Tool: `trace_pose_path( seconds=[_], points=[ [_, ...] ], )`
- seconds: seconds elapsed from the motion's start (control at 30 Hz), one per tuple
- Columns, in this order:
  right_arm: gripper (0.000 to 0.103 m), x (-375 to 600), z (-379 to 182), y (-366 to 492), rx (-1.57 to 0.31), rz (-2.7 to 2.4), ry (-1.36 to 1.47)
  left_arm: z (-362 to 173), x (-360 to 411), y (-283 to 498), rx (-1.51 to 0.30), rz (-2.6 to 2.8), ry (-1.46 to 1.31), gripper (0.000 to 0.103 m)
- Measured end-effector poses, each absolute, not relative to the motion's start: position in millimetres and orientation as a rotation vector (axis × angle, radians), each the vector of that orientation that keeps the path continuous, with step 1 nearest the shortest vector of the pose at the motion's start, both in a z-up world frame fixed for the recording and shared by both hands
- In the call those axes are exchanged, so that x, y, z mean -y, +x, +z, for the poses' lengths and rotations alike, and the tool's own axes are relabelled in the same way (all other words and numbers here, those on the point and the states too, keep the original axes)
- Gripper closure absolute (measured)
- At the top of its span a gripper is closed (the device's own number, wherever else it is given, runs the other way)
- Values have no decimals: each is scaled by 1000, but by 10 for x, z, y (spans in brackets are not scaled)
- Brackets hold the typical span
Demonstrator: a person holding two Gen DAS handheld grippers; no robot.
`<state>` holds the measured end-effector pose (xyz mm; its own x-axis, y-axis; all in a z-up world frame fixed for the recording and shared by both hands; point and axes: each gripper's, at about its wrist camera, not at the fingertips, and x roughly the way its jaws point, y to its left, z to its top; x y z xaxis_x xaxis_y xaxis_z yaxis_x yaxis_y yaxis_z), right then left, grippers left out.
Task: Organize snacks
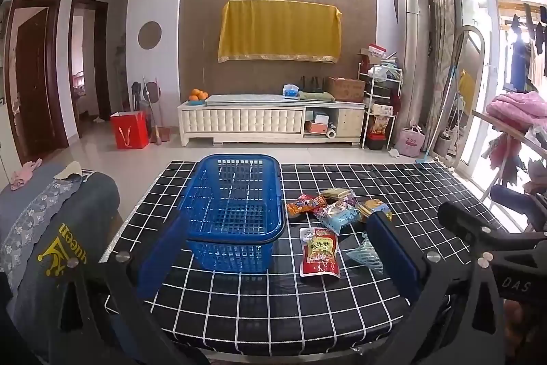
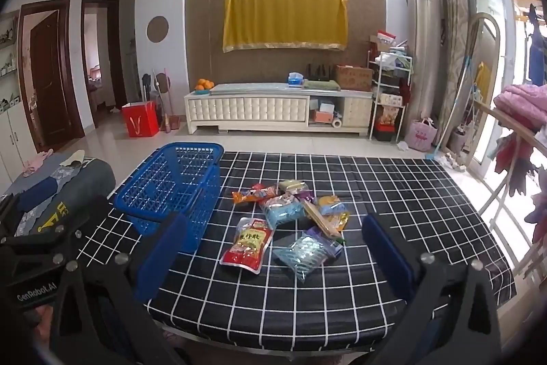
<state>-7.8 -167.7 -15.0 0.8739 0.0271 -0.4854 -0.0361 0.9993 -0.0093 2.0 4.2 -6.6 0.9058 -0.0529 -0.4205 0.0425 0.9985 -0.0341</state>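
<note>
A blue plastic basket (image 1: 234, 214) (image 2: 172, 185) stands empty on the black grid tablecloth (image 1: 342, 307) (image 2: 393, 194), left of the snacks. Several snack packets lie in a loose pile: a red pouch (image 1: 319, 251) (image 2: 248, 243), a pale blue packet (image 1: 338, 216) (image 2: 283, 211), an orange packet (image 1: 306, 203) (image 2: 253, 193) and a clear blue-striped packet (image 1: 366, 253) (image 2: 306, 250). My left gripper (image 1: 277, 245) hangs open above the near table edge, its fingers either side of the basket and red pouch. My right gripper (image 2: 273, 248) is open too, around the red and striped packets.
A sofa arm with grey cloth (image 1: 54, 221) sits left of the table. Beyond the table's far edge is tiled floor, a white TV cabinet (image 1: 270, 120) and a red bag (image 1: 130, 129). A rack with pink bedding (image 2: 519, 105) stands to the right.
</note>
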Motion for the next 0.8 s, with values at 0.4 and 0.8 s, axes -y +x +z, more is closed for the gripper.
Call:
trace_pose_path(
  seconds=[0.4,0.8],
  points=[
    [0,1662,-184,-75,-525,45,0,-61,-11,-1,-432,-50,-27,0],
    [0,1679,-204,-118,-519,60,19,-44,3,-39,-425,-51,-27,0]
  ],
)
